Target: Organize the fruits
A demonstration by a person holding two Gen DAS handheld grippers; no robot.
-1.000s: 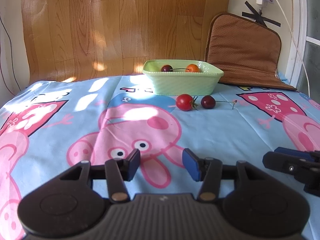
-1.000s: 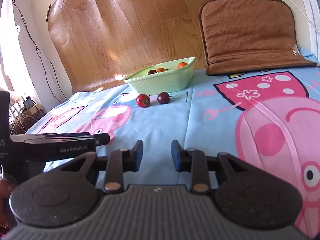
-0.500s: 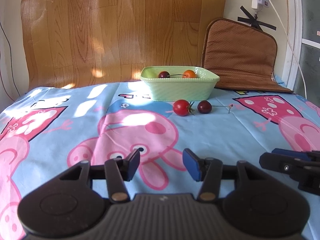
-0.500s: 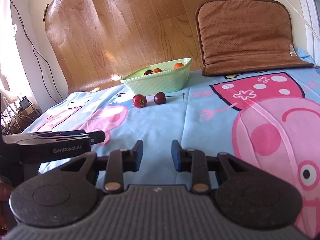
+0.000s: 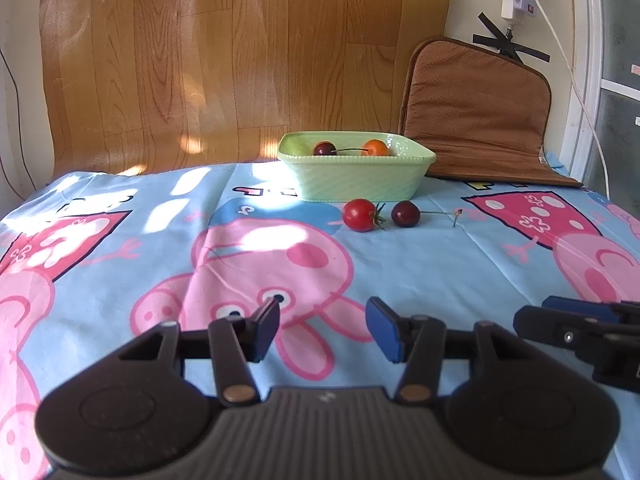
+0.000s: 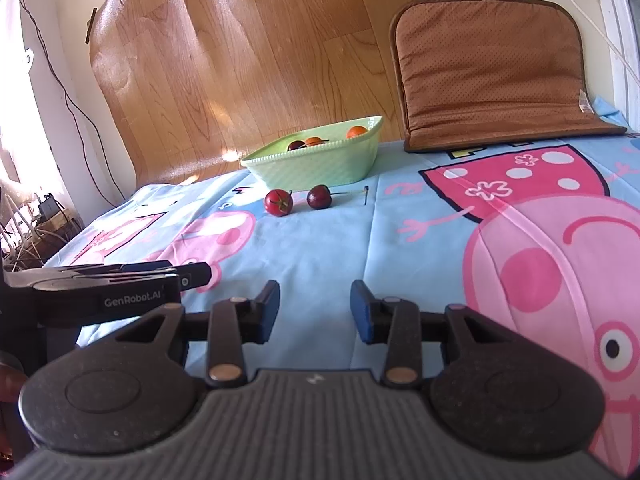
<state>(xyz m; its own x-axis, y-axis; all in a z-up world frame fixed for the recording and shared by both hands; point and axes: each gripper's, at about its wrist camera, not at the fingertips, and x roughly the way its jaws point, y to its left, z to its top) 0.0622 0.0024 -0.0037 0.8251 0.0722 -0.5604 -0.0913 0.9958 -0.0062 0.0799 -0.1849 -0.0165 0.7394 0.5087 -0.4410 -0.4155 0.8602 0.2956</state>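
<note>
A pale green dish stands at the back of the cartoon-print cloth, with a dark cherry and an orange fruit inside it. In front of the dish lie a red cherry tomato and a dark cherry with a long stem. My left gripper hangs open and empty over the near cloth, well short of the fruit. My right gripper is also empty, and its jaws are opening. Each gripper shows at the edge of the other's view.
A brown cushion leans on the wall right of the dish. A wood-grain sheet covers the wall behind. A white cable hangs at the right, and cables and clutter lie past the cloth's left edge.
The right gripper's jaws have spread wider apart. The left view has tilted slightly, so the dish and fruit sit a little lower in frame. No fruit has moved.
</note>
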